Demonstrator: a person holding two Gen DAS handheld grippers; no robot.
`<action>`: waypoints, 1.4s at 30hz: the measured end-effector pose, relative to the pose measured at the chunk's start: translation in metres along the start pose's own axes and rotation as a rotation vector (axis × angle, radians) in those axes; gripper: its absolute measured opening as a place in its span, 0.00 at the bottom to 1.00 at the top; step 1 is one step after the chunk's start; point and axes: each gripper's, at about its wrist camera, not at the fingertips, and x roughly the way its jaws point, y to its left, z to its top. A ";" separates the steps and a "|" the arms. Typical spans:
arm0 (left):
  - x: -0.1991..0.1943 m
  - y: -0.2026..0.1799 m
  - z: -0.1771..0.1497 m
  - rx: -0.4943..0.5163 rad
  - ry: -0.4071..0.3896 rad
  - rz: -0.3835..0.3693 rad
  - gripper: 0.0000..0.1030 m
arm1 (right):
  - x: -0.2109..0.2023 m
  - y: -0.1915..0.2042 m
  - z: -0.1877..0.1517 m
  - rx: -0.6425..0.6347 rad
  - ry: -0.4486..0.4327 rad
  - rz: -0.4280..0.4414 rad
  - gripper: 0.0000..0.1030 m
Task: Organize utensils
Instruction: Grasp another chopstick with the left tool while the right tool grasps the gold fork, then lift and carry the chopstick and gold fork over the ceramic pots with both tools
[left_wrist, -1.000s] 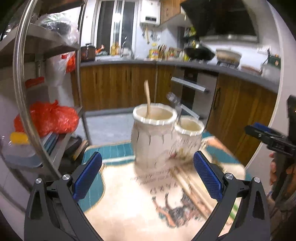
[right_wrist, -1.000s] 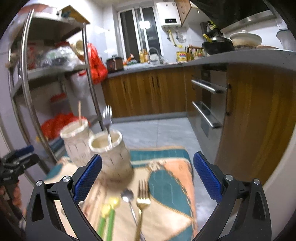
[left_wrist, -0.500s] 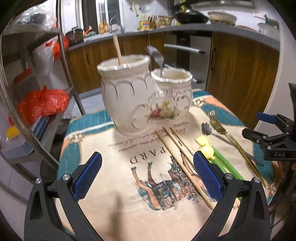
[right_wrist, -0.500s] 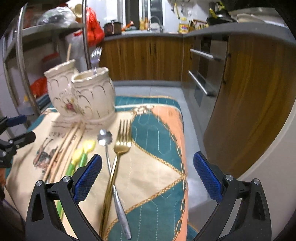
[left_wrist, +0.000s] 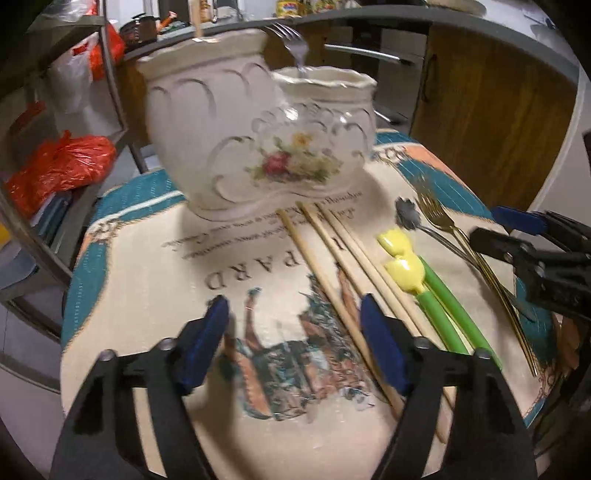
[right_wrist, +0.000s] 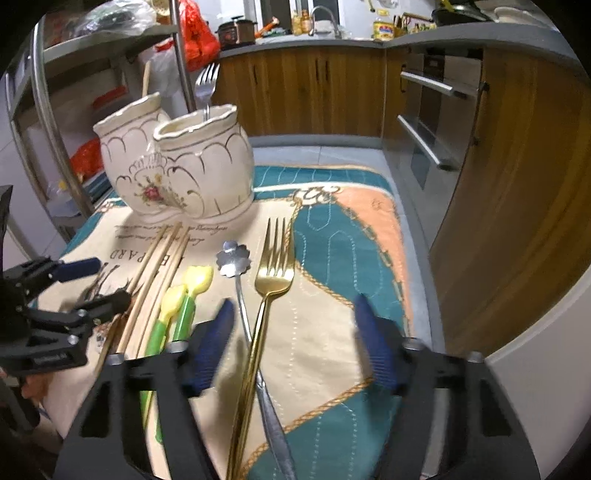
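A cream double-pot utensil holder (left_wrist: 258, 147) (right_wrist: 177, 173) stands at the back of a patterned cloth (left_wrist: 166, 266); a silver fork (right_wrist: 205, 88) and one wooden stick stand in it. On the cloth lie three wooden chopsticks (left_wrist: 332, 266) (right_wrist: 155, 280), two green-handled yellow utensils (left_wrist: 424, 291) (right_wrist: 177, 306), a silver flower-head spoon (right_wrist: 236, 269) and a gold fork (right_wrist: 266, 295). My left gripper (left_wrist: 295, 339) is open and empty, low over the chopsticks. My right gripper (right_wrist: 291, 332) is open and empty, with the gold fork and spoon handles between its fingers.
A metal shelf rack (right_wrist: 55, 110) with red bags stands left of the table. Wooden cabinets and an oven (right_wrist: 424, 122) run behind and to the right. The cloth's right edge (right_wrist: 399, 258) drops off to the floor.
Both grippers have dropped toward the cloth and moved closer to the utensils. Their fingers have narrowed from wide open to partly open.
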 end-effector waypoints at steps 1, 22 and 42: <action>0.000 -0.001 0.000 0.001 0.000 -0.006 0.57 | 0.002 0.001 0.000 0.002 0.008 0.012 0.48; -0.008 0.024 -0.004 0.079 0.022 -0.042 0.05 | 0.012 -0.003 0.005 0.002 0.054 0.017 0.08; -0.012 0.037 -0.015 0.020 0.000 -0.072 0.15 | 0.009 -0.009 -0.002 0.004 0.058 -0.014 0.17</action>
